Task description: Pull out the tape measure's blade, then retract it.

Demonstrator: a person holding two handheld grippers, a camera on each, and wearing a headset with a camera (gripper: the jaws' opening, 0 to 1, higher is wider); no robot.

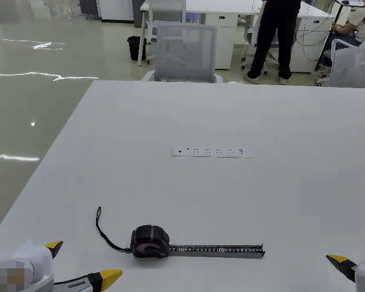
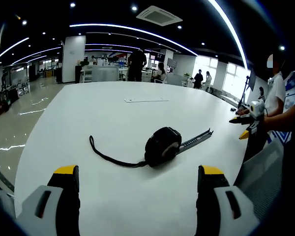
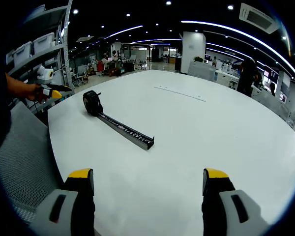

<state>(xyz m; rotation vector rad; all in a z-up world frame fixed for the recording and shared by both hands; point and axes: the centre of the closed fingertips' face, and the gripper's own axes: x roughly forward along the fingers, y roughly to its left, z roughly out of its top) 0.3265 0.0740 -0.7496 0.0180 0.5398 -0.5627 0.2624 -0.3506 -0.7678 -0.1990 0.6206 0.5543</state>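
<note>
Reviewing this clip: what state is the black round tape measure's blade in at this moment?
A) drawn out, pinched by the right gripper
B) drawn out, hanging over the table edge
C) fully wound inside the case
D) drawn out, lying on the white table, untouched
D: the grey blade stretches out of the black round tape measure along the white table, with the left gripper and right gripper both open and apart from it.

I see a black tape (image 1: 149, 241) with a black strap (image 2: 113, 160) and a grey blade (image 1: 219, 250) ticked with fine markings, on a white table (image 1: 261, 115). My left gripper (image 2: 137, 172) and right gripper (image 3: 148, 174) are white with black jaws, tipped yellow.
</note>
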